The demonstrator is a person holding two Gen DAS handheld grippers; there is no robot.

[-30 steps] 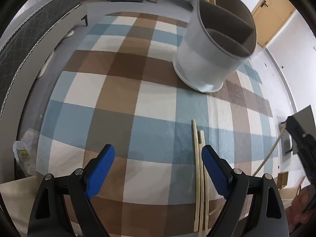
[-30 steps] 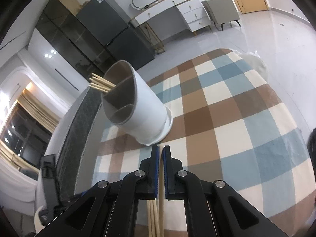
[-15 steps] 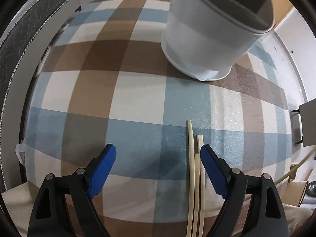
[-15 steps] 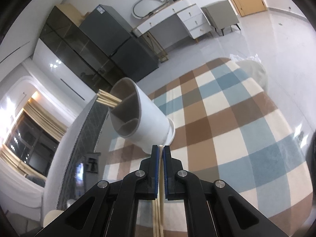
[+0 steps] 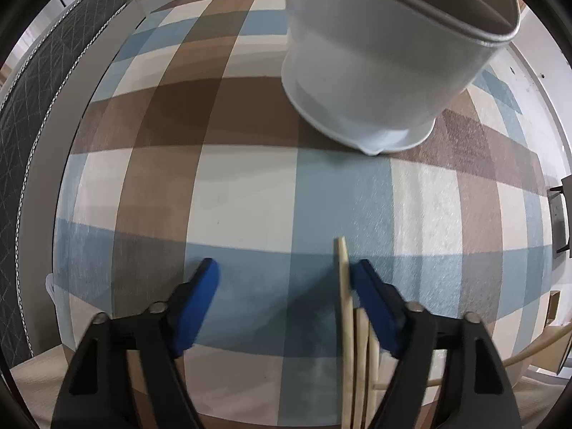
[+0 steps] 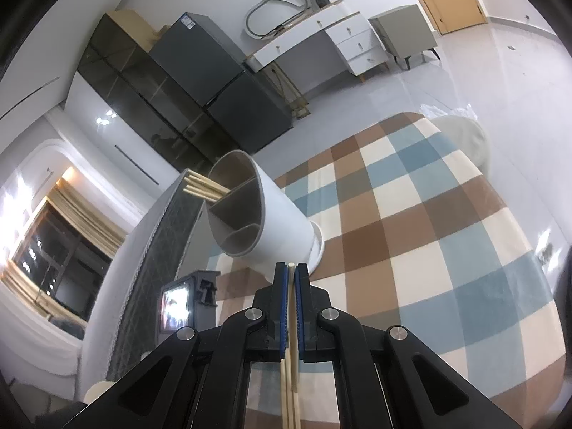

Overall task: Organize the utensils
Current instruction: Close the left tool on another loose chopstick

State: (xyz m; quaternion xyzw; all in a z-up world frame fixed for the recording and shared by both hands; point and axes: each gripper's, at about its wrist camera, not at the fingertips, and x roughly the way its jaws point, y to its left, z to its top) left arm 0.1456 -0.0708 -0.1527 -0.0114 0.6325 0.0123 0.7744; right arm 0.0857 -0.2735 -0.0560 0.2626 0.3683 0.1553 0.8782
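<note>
Wooden chopsticks (image 5: pixel 344 307) lie on the checked tablecloth (image 5: pixel 250 193). My left gripper (image 5: pixel 286 275) points down over them with its jaws closing. The sticks sit between the blue pads, close against the right pad (image 5: pixel 371 296), and the left pad stands well apart from them. A white divided utensil holder (image 5: pixel 375 71) stands beyond. My right gripper (image 6: pixel 291 268) hovers above the table, shut on one chopstick (image 6: pixel 291 321), aimed toward the holder (image 6: pixel 279 221). Several chopsticks (image 6: pixel 203 187) stick out of the holder's far compartment.
A grey quilted bed edge (image 5: pixel 32 114) runs along the table's left side. A small screen on a stand (image 6: pixel 175 307) sits left of the right gripper. The table's front edge (image 5: pixel 250 418) is near the left gripper. Cabinets and drawers stand far across the room.
The left gripper sank toward the cloth and shifted right, so the chopsticks now lie inside its jaws, and the jaws narrowed. The right gripper stayed shut on its chopstick and hardly moved.
</note>
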